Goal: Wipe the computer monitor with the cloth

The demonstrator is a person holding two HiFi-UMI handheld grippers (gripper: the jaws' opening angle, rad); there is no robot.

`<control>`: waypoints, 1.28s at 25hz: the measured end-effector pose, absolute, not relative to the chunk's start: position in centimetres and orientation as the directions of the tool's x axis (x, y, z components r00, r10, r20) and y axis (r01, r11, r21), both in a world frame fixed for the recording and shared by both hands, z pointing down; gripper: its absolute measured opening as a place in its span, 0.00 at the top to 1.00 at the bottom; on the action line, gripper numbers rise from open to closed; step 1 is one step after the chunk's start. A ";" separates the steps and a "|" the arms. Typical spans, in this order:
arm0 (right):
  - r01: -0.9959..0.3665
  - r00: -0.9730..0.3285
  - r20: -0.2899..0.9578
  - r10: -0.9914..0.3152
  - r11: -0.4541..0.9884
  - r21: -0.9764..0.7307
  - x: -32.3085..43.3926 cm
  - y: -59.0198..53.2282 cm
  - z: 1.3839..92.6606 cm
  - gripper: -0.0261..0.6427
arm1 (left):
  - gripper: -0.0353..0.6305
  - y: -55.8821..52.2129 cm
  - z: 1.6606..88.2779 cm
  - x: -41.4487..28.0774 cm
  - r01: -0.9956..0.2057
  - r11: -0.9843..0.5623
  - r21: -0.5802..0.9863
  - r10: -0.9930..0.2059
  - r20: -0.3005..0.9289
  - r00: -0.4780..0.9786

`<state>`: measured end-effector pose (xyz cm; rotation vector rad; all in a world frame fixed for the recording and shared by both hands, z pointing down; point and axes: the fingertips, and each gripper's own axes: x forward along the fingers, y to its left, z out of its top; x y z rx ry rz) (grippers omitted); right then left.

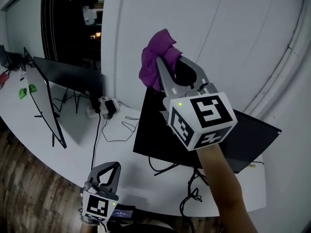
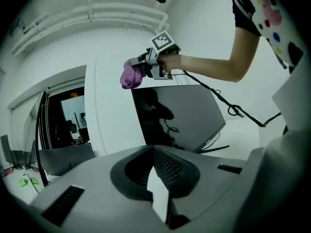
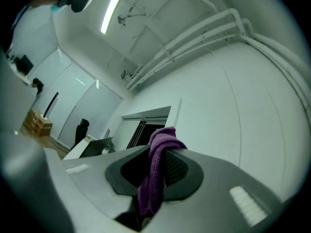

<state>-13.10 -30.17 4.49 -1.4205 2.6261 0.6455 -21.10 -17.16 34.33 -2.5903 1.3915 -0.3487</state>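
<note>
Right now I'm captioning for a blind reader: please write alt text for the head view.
The right claw, shut on a purple cloth, is held up near the top edge of a dark monitor on a white table. The left claw hangs low, shut and empty.

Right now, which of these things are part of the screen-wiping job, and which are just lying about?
In the job: purple cloth, clamped in the right gripper; dark monitor below it, on the white table.

Lying about: second monitor at left; power strip; loose cables; green bits at the table's far left. The left gripper hangs shut, empty.
</note>
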 end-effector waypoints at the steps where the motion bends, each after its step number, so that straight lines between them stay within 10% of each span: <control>1: -0.810 -0.562 -0.274 -0.781 0.452 0.373 -13.1 -30.3 4.0 0.86 | 0.94 -17.1 34.4 -21.1 -0.796 -0.544 -0.266 -0.838 0.122 0.532; 12: -0.307 -0.599 -0.089 -0.796 0.126 0.943 -15.0 -31.8 7.4 0.86 | 0.94 -16.5 34.2 -20.8 -0.803 -0.531 -0.270 -0.846 0.118 0.520; 23: 0.219 -0.556 0.077 -0.828 -0.056 0.974 -14.4 -32.1 13.9 0.87 | 0.94 -15.8 34.2 -19.8 -0.813 -0.518 -0.266 -0.855 0.122 0.505; 32: 0.323 -0.535 0.112 -0.838 -0.080 0.943 -13.0 -31.9 15.6 0.87 | 0.94 -15.2 34.3 -18.5 -0.819 -0.509 -0.265 -0.860 0.126 0.494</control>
